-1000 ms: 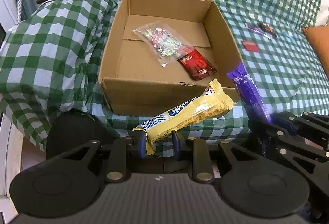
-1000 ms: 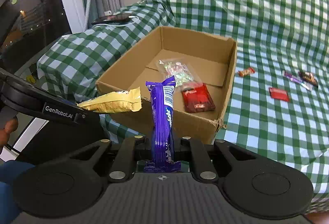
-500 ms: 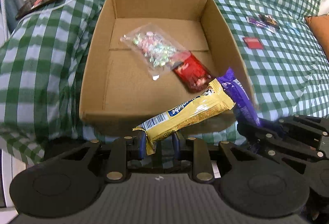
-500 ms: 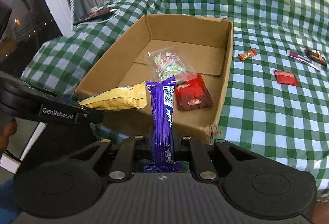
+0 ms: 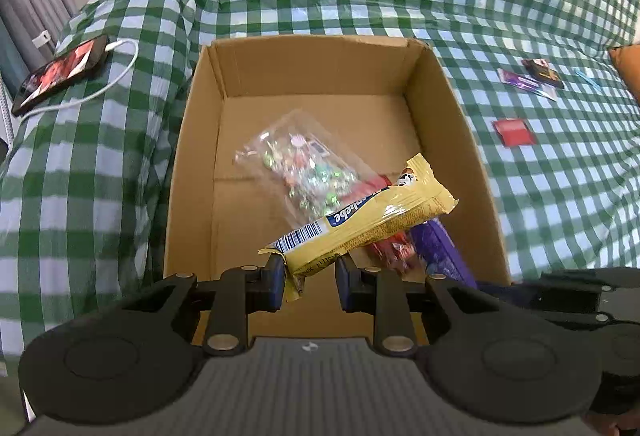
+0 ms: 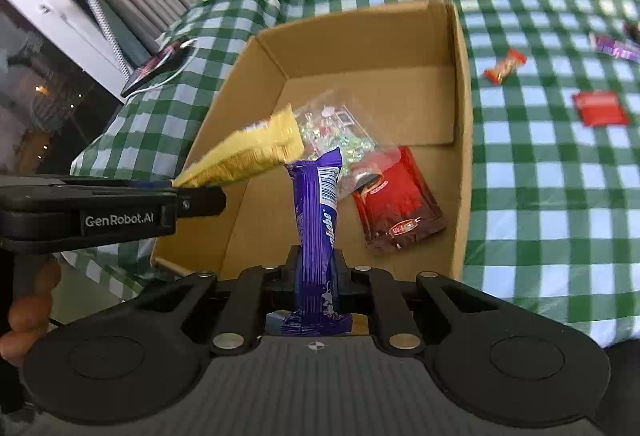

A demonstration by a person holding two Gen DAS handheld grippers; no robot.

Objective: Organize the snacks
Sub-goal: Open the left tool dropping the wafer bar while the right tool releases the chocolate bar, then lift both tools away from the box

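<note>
We hold a yellow snack bar by its crimped end in the left gripper, whose jaws look slightly parted around the thin seal, and a purple bar clamped upright in the right gripper, both above the near end of the cardboard box. Both seem light, with slick crinkly wrappers, so we judge the flat end seal a fair hold, though it lets the bar sag and swing.

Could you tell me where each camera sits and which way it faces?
Left wrist: on the left gripper, looking down into the cardboard box past its yellow bar; the right gripper shows at right.
Right wrist: on the right gripper, facing the box over its purple bar; the left gripper and fingers show at left.
Both see the box, candy bag and red packet.
</note>
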